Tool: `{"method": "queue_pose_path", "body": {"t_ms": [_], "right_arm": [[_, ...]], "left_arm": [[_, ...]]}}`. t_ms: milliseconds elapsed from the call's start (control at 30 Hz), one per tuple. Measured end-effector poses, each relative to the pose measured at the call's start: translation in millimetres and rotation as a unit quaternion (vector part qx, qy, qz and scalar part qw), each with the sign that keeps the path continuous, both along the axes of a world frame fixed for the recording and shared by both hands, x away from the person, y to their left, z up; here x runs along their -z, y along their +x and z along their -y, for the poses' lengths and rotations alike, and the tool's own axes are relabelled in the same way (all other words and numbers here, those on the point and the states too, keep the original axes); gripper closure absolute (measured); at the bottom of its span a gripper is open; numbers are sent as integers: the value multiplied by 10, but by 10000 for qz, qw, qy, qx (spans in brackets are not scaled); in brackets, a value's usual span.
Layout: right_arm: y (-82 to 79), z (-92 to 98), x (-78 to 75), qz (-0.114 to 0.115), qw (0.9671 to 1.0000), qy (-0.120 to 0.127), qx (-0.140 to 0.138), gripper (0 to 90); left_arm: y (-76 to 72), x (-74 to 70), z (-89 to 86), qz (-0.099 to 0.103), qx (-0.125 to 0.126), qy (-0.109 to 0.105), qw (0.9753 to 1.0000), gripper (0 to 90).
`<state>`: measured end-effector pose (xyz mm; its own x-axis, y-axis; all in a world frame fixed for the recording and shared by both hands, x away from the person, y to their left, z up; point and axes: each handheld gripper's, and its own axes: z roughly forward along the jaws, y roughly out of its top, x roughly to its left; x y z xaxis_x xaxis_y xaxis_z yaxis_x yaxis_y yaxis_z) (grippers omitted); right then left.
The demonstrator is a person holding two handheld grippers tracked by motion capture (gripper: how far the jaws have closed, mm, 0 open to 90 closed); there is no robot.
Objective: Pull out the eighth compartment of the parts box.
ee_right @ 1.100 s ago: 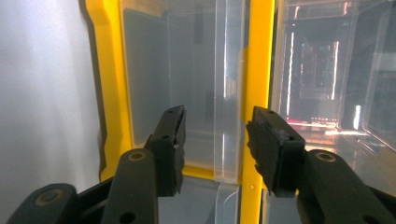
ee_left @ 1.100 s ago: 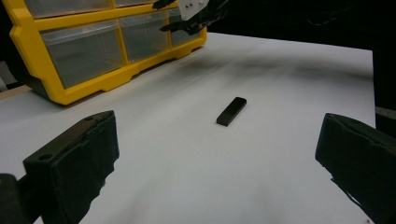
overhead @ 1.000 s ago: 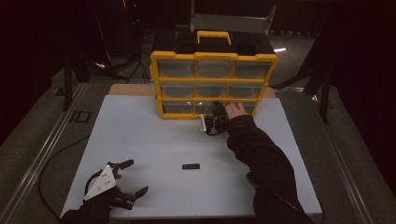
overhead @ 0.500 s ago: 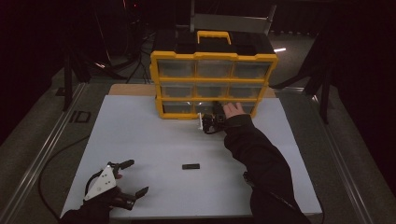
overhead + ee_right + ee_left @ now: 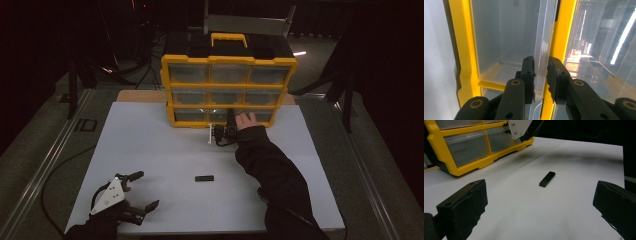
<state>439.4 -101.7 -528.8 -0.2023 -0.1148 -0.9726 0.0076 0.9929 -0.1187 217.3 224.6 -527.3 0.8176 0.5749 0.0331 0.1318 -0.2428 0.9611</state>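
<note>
The organiser (image 5: 227, 85) is a yellow frame with a black top and yellow handle, holding three rows of three clear drawers; it stands at the far edge of the white counter (image 5: 150, 145). In the right gripper view the right tongs (image 5: 541, 72) are nearly closed on the clear lip of a drawer (image 5: 541, 50), one jaw on each side of it, beside a yellow divider. The high view puts those tongs (image 5: 223, 131) at the bottom row, middle drawer. The left tongs (image 5: 134, 192) sit at the counter's near left corner, jaws wide apart and holding nothing. A small black stick (image 5: 204, 178) lies flat mid-counter, well apart from both tongs and the organiser. Bare white counter lies all around it.
</note>
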Motion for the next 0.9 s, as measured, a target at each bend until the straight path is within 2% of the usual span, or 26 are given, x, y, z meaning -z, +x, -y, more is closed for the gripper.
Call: {"method": "queue_pose_path", "body": {"t_ms": [67,267,333,667,900], "right_arm": [[-3,-1,-12,-42,10000,-33,27,761],[1,4,-51,-175,9997,159,16,776],[-14,-3,-66,-198,9996,162,80,778],[-82,26,-112,-401,9990,200,-6,775],[-126,30,-124,-411,9990,172,-66,775]], "left_arm": [[0,0,0,-2,2,-1,10000,0],[2,2,0,-13,7,4,10000,0],[3,2,-1,-13,6,-3,10000,0],[3,2,1,-17,-1,5,10000,0],[4,5,4,-28,17,7,10000,0]]}}
